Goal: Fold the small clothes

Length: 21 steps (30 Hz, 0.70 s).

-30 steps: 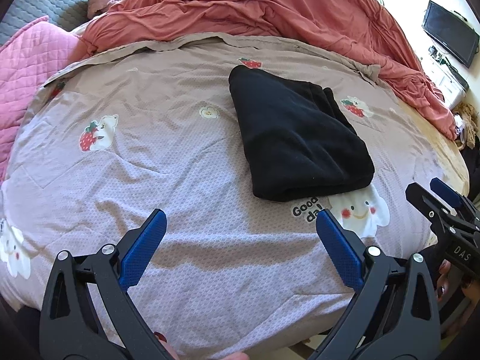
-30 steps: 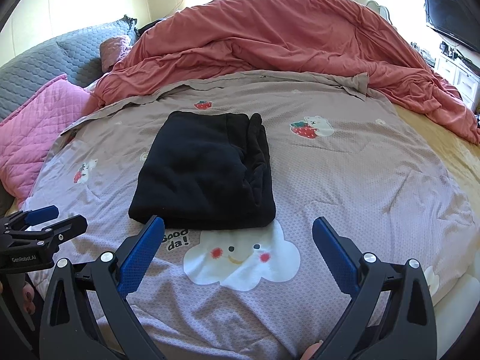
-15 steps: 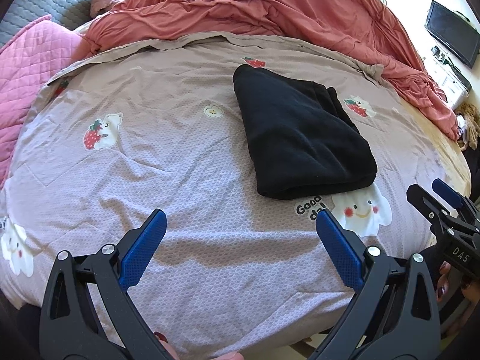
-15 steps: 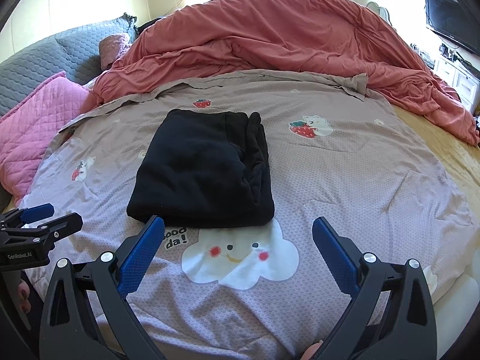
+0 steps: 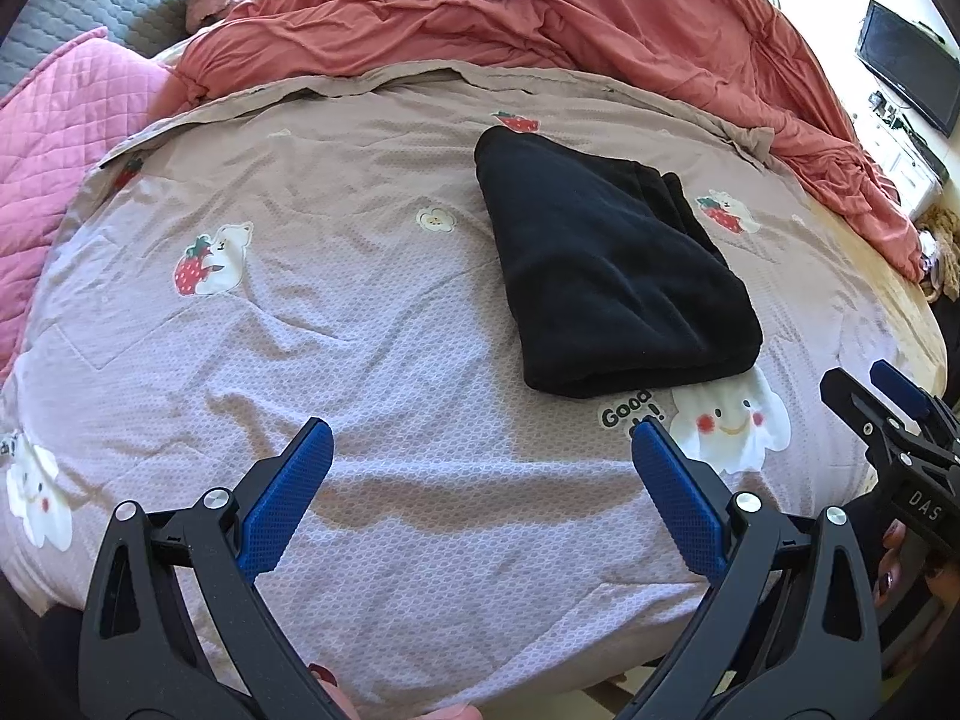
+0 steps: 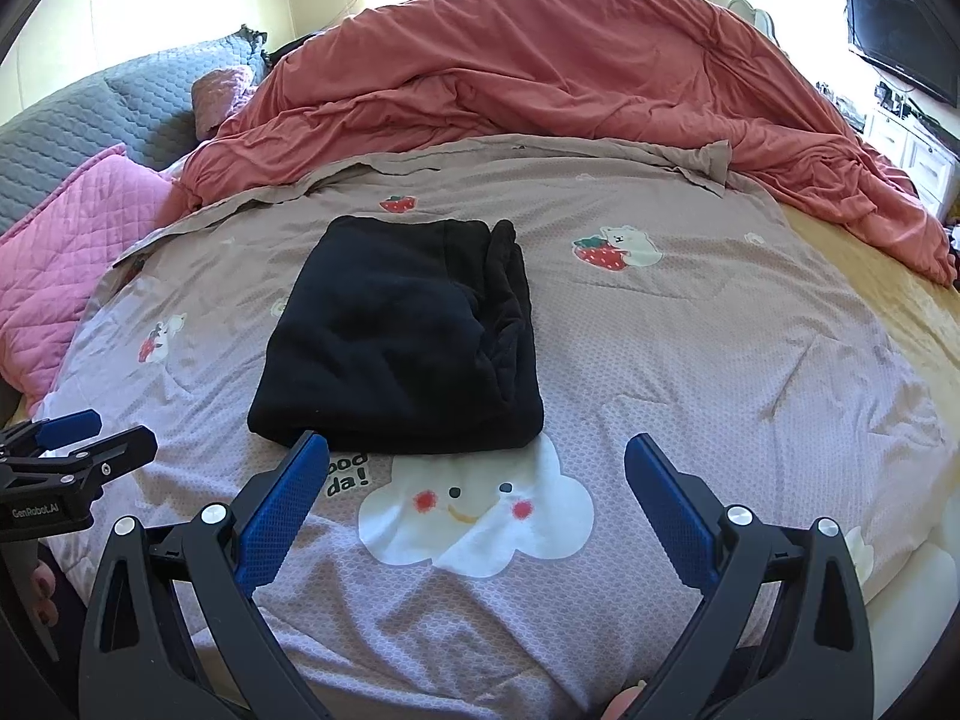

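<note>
A black garment (image 5: 606, 264) lies folded into a thick rectangle on the lilac printed bedsheet (image 5: 336, 312); it also shows in the right wrist view (image 6: 402, 336). My left gripper (image 5: 483, 441) is open and empty, held above the sheet near the bed's front edge, to the left of the garment's near end. My right gripper (image 6: 477, 459) is open and empty, just in front of the garment's near edge. Each gripper shows at the side of the other's view: the right gripper (image 5: 888, 402) and the left gripper (image 6: 78, 438).
A rumpled salmon duvet (image 6: 570, 78) is heaped across the far half of the bed. Pink quilted pillow (image 6: 66, 258) and grey headboard (image 6: 78, 120) are at the left. A TV (image 6: 900, 42) and white cabinet stand at the right.
Both grippers have drifted back and slightly up from the garment, still open. The garment has not moved.
</note>
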Each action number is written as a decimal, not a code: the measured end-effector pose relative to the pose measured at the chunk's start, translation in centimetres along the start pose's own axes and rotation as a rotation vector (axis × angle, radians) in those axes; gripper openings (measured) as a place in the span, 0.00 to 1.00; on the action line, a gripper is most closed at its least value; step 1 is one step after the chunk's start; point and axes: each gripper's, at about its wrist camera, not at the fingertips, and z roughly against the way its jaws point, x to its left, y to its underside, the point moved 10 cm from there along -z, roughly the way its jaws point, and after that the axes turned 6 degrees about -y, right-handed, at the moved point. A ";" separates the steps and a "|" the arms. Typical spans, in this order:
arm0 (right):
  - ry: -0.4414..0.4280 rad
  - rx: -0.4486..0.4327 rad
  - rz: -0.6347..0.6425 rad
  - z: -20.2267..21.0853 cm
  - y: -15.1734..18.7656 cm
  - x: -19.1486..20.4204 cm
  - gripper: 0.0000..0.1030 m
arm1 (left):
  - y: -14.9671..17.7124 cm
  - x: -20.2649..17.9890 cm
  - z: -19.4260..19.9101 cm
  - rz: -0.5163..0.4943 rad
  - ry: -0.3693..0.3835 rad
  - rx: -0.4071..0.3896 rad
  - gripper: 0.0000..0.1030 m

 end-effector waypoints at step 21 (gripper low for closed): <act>0.005 0.007 0.011 -0.1 0.1 -0.1 0.96 | -0.1 0.6 0.0 0.008 0.002 0.001 0.91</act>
